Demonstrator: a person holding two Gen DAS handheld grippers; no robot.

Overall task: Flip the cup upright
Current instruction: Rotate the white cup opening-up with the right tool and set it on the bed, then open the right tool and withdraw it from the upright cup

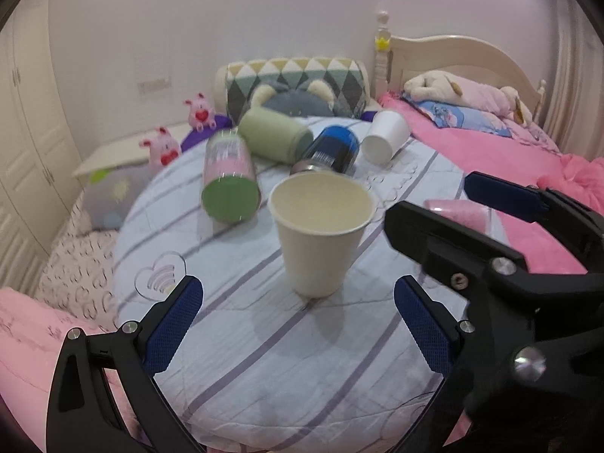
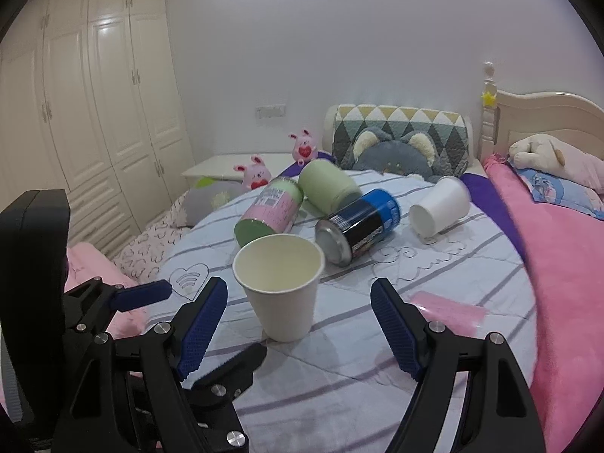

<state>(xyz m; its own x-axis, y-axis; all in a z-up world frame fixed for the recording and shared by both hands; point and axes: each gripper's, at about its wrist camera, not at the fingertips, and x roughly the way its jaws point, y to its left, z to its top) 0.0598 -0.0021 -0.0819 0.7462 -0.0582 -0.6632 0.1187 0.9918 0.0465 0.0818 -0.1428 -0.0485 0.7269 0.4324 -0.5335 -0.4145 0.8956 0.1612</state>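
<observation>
A cream paper cup (image 1: pixel 321 226) stands upright on the striped round cushion (image 1: pixel 264 370), mouth up; it also shows in the right wrist view (image 2: pixel 281 287). A second white paper cup (image 1: pixel 385 136) lies on its side at the back right, seen also in the right wrist view (image 2: pixel 439 211). My left gripper (image 1: pixel 298 321) is open and empty, just in front of the upright cup. My right gripper (image 2: pixel 300 321) is open and empty, its fingers either side of the cup's base but apart from it. It appears in the left wrist view (image 1: pixel 445 204) at the right.
Three cans lie on their sides behind the upright cup: a pink-green one (image 2: pixel 270 211), a pale green one (image 2: pixel 328 185) and a blue-black one (image 2: pixel 358 226). A pink packet (image 2: pixel 449 311) lies at the right. Plush toys, pillows and a headboard stand behind; a wardrobe (image 2: pixel 94 113) is left.
</observation>
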